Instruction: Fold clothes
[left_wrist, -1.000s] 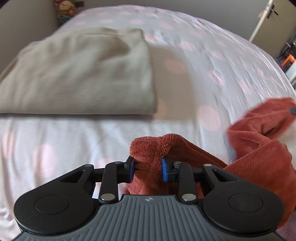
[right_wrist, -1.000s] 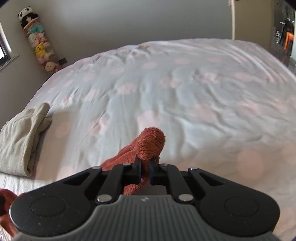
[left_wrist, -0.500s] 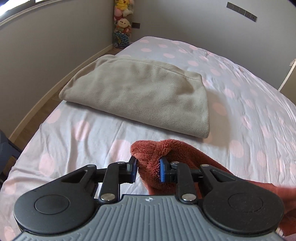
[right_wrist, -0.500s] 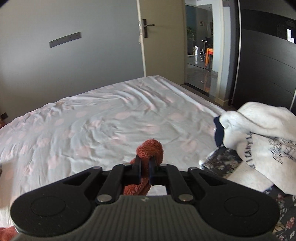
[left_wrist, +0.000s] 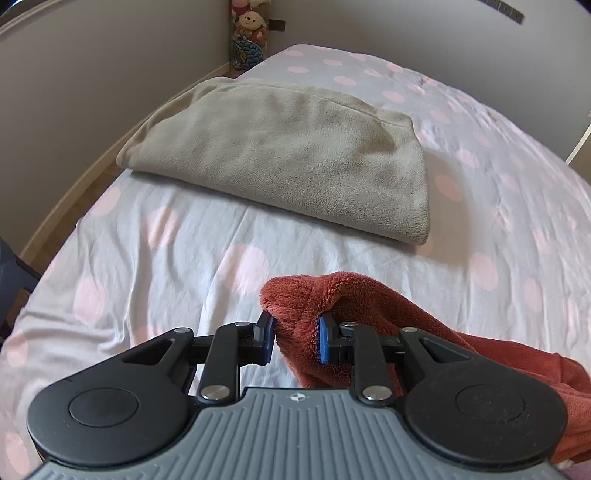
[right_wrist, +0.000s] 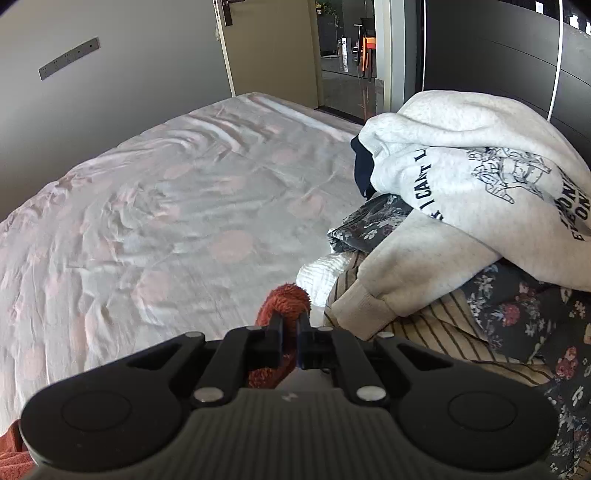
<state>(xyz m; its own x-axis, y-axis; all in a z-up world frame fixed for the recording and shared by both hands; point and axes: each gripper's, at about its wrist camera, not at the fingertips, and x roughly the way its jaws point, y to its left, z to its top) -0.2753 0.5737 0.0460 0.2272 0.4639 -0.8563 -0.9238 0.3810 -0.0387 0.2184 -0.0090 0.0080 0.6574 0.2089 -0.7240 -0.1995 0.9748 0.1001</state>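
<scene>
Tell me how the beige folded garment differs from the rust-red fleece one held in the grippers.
The beige garment lies folded flat on the bed; the rust-red garment is bunched and unfolded. The beige one is touched by neither gripper; the rust-red one is pinched by the left gripper and the right gripper. The beige nap looks short and smooth, the rust-red pile shaggier. Both are soft fleece-like fabric.
</scene>
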